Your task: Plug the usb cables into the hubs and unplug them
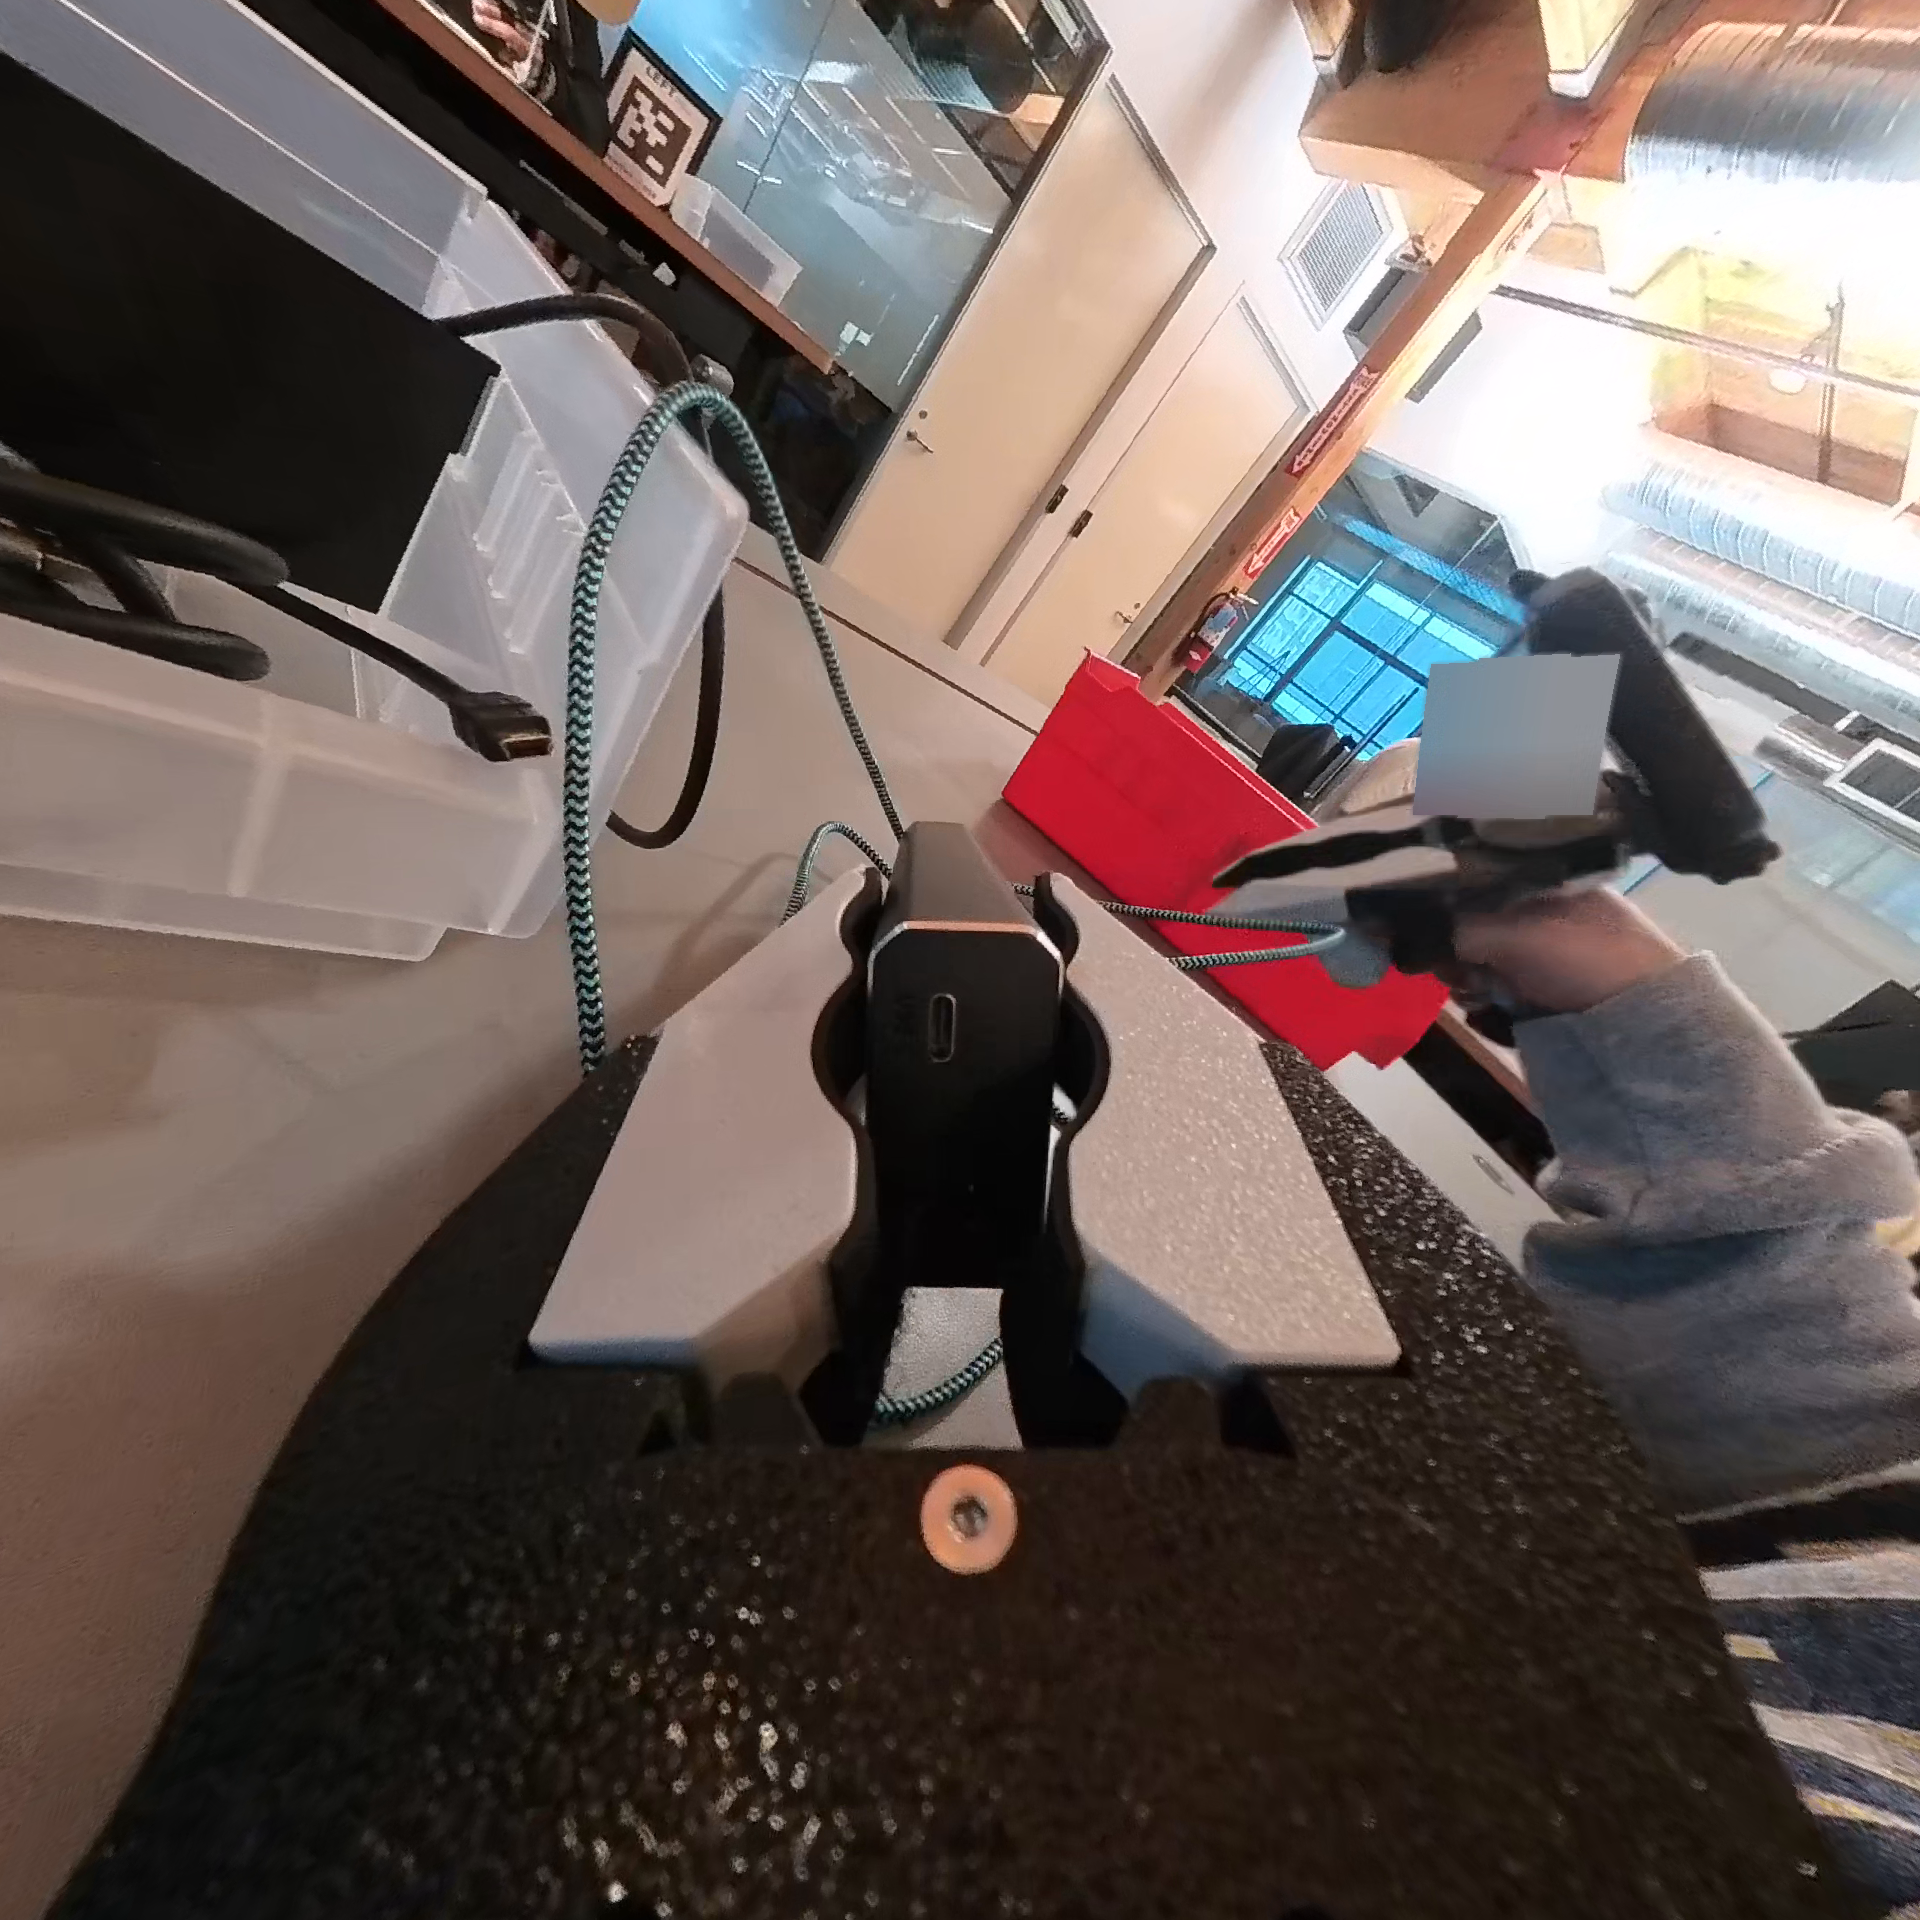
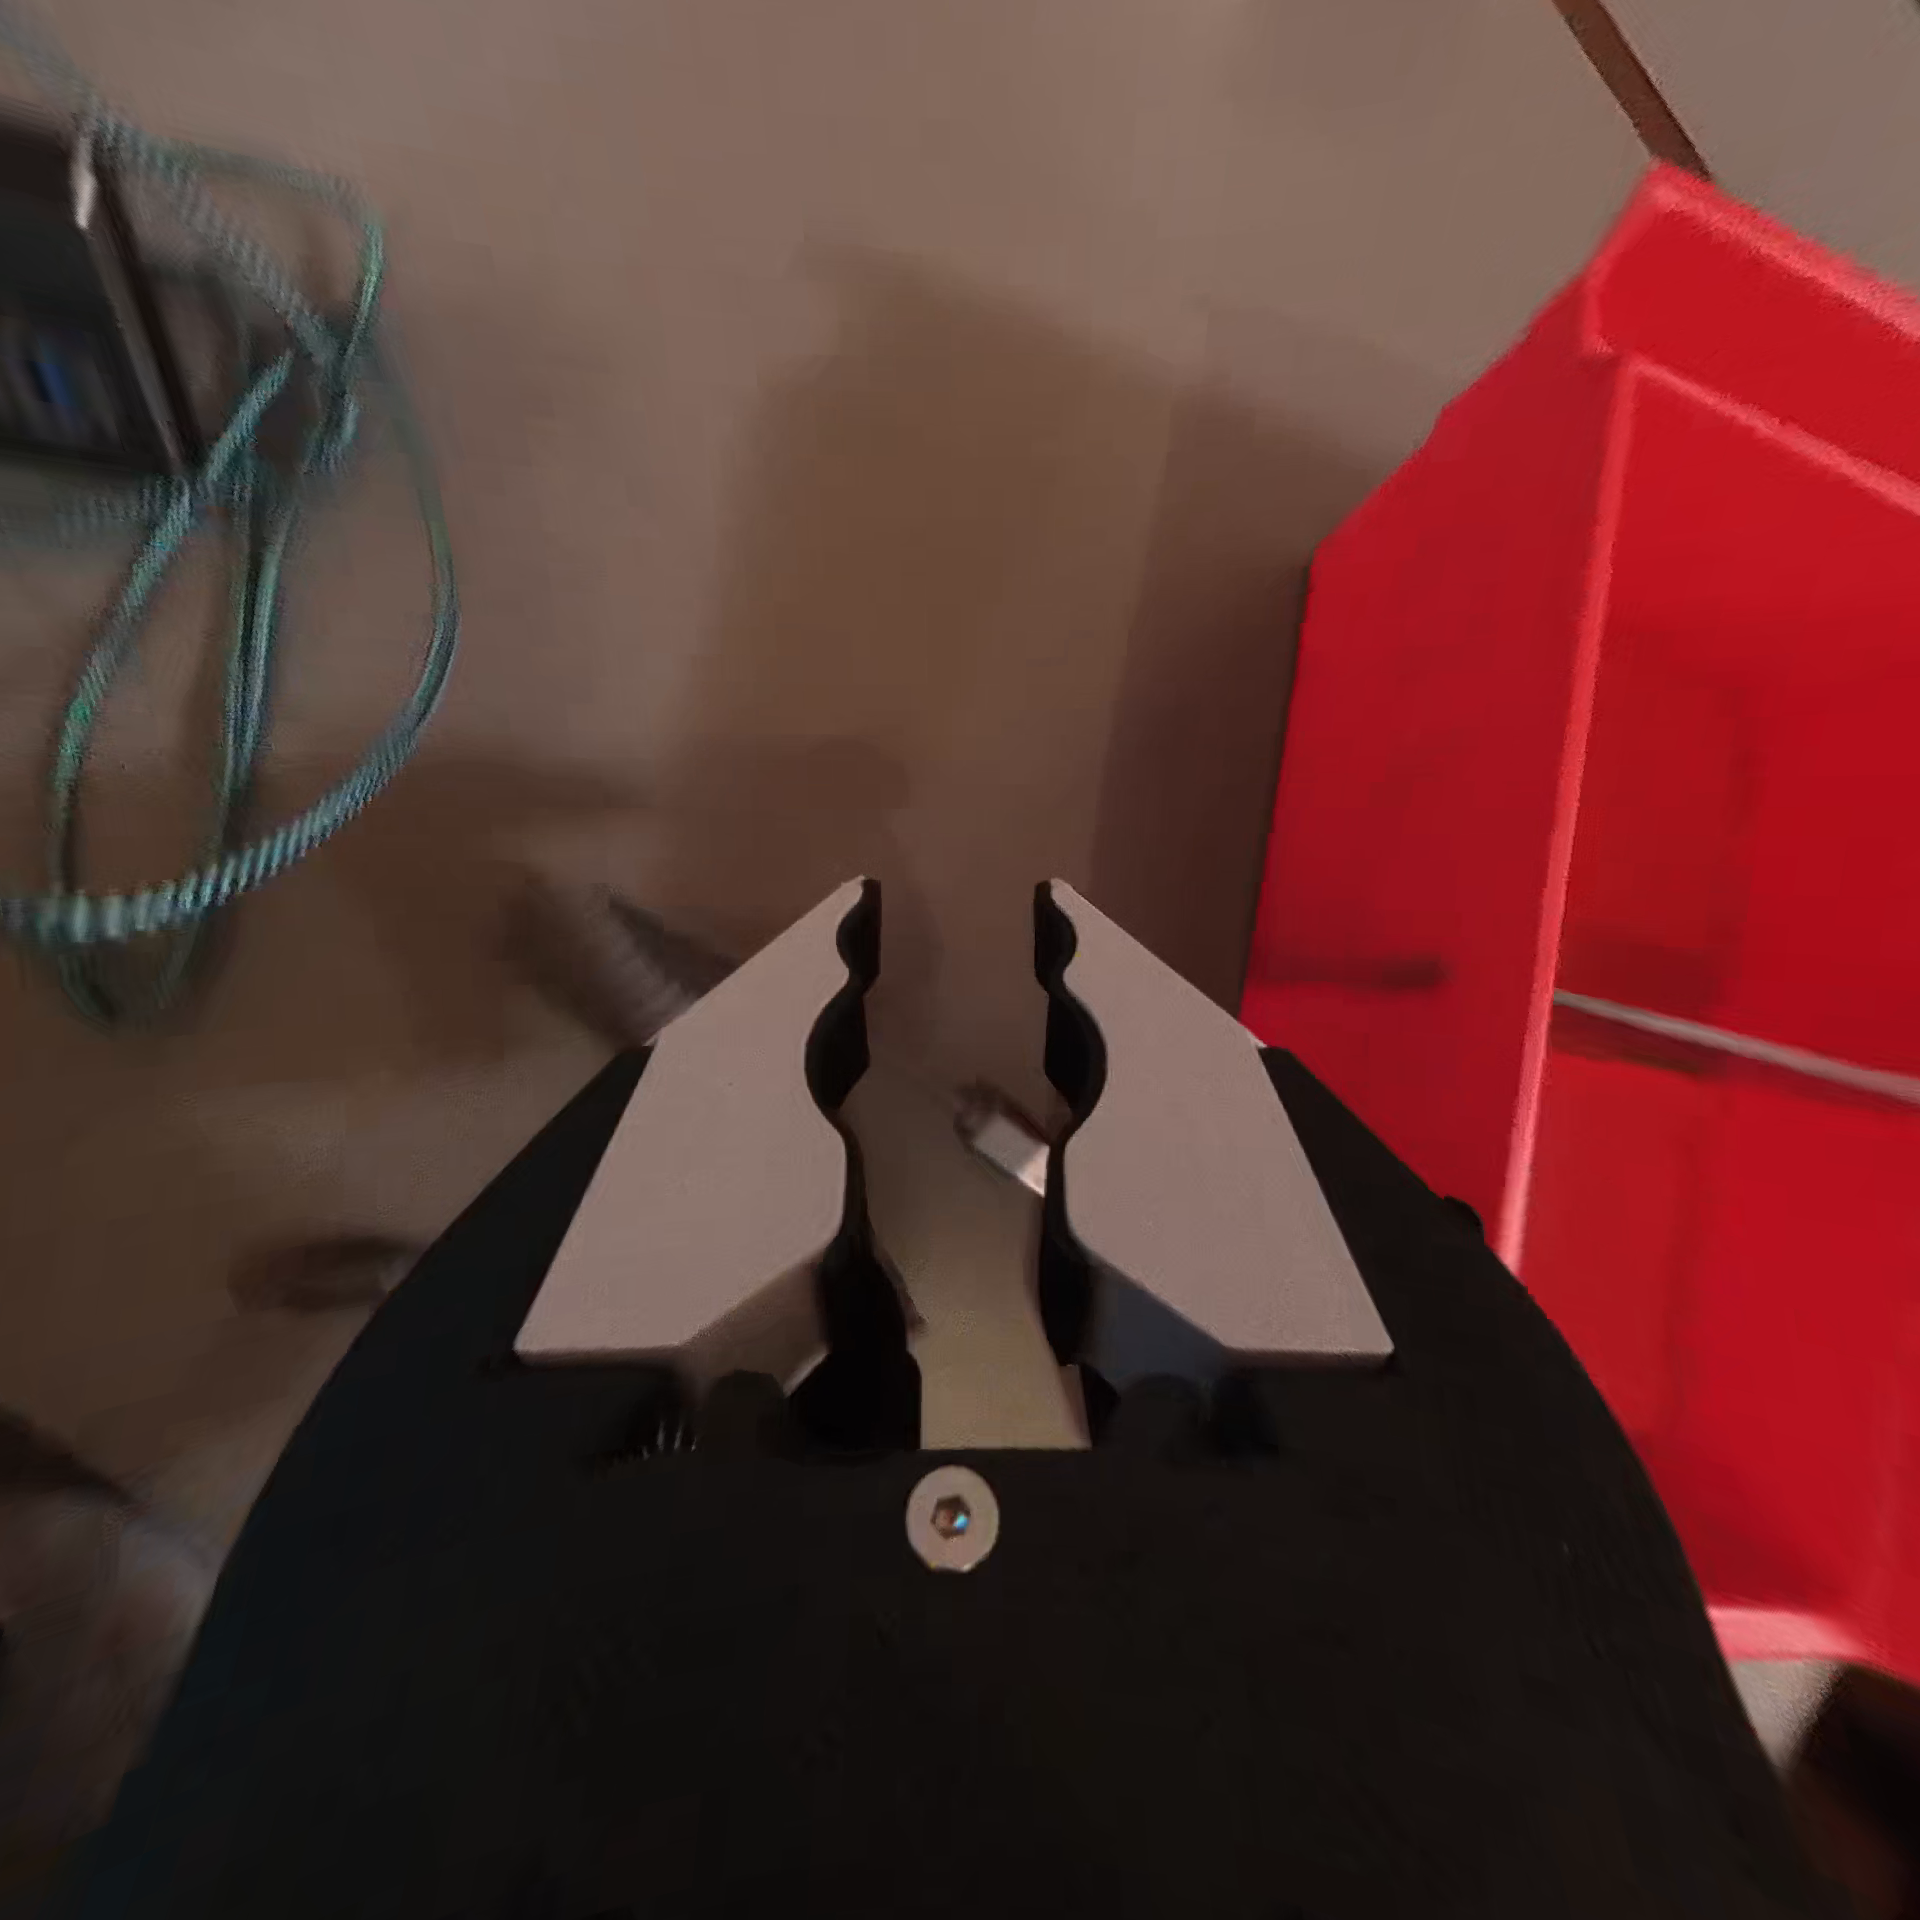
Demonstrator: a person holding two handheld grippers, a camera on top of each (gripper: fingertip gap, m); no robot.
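Observation:
My left gripper (image 1: 956,894) is shut on a dark hub (image 1: 961,1039), held upright above the table with a small oval port facing the camera. A teal braided cable (image 1: 582,727) loops from behind the hub over the table and runs right to a grey plug end at my right gripper (image 1: 1288,914). In the blurred right wrist view, my right gripper (image 2: 956,894) points down at the table with its jaws apart. A small silver plug (image 2: 997,1132) shows between the fingers, close to the right one. The hub (image 2: 94,343) and cable (image 2: 260,623) sit far left.
A clear plastic box (image 1: 312,779) with black cables stands at the left; a black cable plug (image 1: 509,727) hangs over its side. A red bin (image 1: 1164,831) stands beyond the grippers and also shows in the right wrist view (image 2: 1662,831). A sleeved hand (image 1: 1662,1091) holds the right gripper. Left tips to right tips: about 25 centimeters.

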